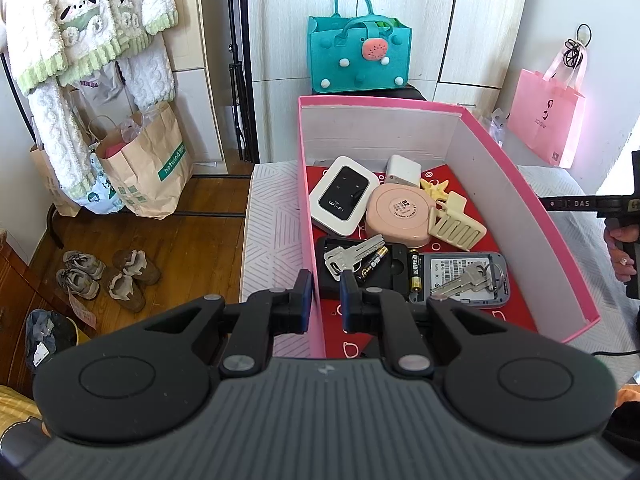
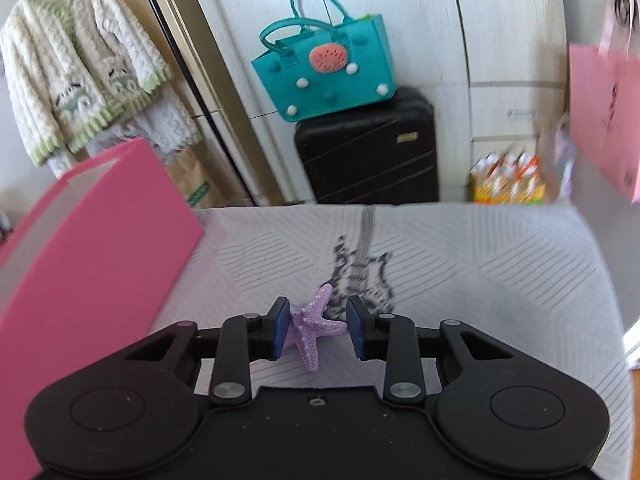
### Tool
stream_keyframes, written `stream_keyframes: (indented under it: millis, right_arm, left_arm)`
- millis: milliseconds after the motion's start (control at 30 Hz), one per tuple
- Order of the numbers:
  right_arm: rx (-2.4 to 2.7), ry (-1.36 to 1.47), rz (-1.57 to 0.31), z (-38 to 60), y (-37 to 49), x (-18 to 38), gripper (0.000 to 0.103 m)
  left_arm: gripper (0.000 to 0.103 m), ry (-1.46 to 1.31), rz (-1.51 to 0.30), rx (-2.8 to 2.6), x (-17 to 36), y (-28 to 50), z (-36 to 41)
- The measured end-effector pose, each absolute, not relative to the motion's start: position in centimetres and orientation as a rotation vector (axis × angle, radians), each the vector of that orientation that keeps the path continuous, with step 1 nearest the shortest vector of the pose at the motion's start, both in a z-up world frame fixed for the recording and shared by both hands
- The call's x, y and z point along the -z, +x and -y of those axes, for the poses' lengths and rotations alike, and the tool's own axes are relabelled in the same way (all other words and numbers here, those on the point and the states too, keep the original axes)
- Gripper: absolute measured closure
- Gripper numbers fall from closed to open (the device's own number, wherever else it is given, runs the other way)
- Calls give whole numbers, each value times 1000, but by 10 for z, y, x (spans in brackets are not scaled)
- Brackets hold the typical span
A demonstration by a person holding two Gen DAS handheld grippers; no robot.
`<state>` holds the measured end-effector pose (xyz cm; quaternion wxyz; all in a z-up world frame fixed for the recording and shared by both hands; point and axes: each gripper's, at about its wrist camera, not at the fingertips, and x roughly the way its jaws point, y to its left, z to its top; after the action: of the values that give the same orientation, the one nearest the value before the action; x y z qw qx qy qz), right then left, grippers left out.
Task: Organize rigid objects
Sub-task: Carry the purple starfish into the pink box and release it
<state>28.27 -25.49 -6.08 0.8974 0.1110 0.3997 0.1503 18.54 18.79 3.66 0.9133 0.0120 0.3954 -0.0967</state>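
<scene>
A pink box (image 1: 532,196) stands on the bed and holds a white WiFi router (image 1: 343,194), a round pink case (image 1: 400,214), a cream hair claw (image 1: 454,222), keys (image 1: 352,254), batteries (image 1: 415,270) and a grey device (image 1: 466,278). My left gripper (image 1: 325,302) straddles the box's near left wall, jaws slightly apart and empty. In the right wrist view a purple starfish (image 2: 314,326) lies on the bed sheet between the open jaws of my right gripper (image 2: 318,330). Its left pad (image 2: 280,328) touches the starfish; the right pad is apart. The pink box (image 2: 100,248) is to the left.
A teal felt bag (image 2: 328,76) sits on a black suitcase (image 2: 368,152) beyond the bed. A pink gift bag (image 1: 546,120) hangs at the right. Paper bags (image 1: 148,164) and shoes (image 1: 108,276) are on the wooden floor at the left.
</scene>
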Motion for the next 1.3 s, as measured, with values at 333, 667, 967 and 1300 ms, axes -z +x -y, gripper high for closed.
stream_keyframes:
  millis: [333,667,967,1300]
  right_arm:
    - [-391,330,-840,251,267,51,67]
    - [-728,313,-669,197,217,-33,67]
    - [-980,60,-754,107,194,-36,67]
    - [-928,-3,-892,90,195,-21,66]
  left_arm:
    - [91,30,-807,199,-37,185,-188]
    - [91,38,-807,196,-37,184,-185]
    - [91,53,-814,192,-37,185,-185]
    - [91,31,-817,195,-37,186,-186]
